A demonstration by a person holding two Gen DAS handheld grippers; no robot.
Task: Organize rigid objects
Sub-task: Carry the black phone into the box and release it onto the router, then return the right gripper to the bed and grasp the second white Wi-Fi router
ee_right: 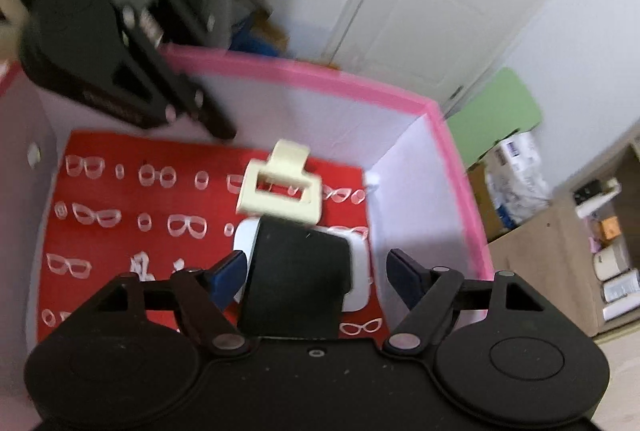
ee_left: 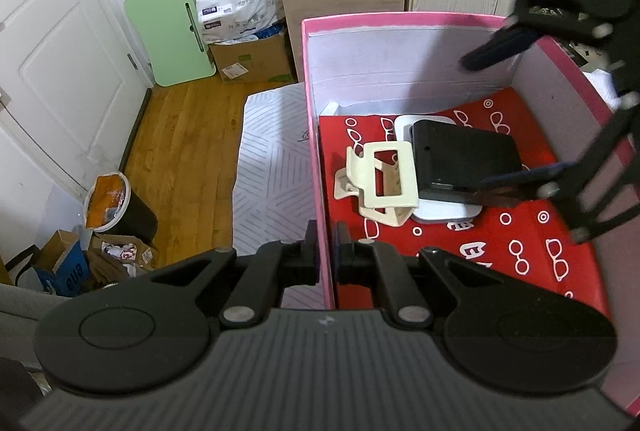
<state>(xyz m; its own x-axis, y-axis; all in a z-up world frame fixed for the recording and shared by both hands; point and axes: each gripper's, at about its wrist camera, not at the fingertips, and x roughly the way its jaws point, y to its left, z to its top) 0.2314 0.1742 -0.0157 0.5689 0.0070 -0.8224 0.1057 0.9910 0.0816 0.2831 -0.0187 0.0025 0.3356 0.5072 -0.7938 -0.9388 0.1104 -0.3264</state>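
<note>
cream hair claw (ee_left: 380,183) leans against black box (ee_left: 464,159).

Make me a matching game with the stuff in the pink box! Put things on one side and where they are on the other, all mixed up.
Things:
1. black box
2. cream hair clip
3. left gripper
4. right gripper

Places or states:
A. shut on the pink box's wall
B. open, above the black box
C. lying on the white flat thing
D. leaning against the black box, on the red glasses-print cloth

Pairs: 1-C, 2-D, 3-A, 4-B
</note>
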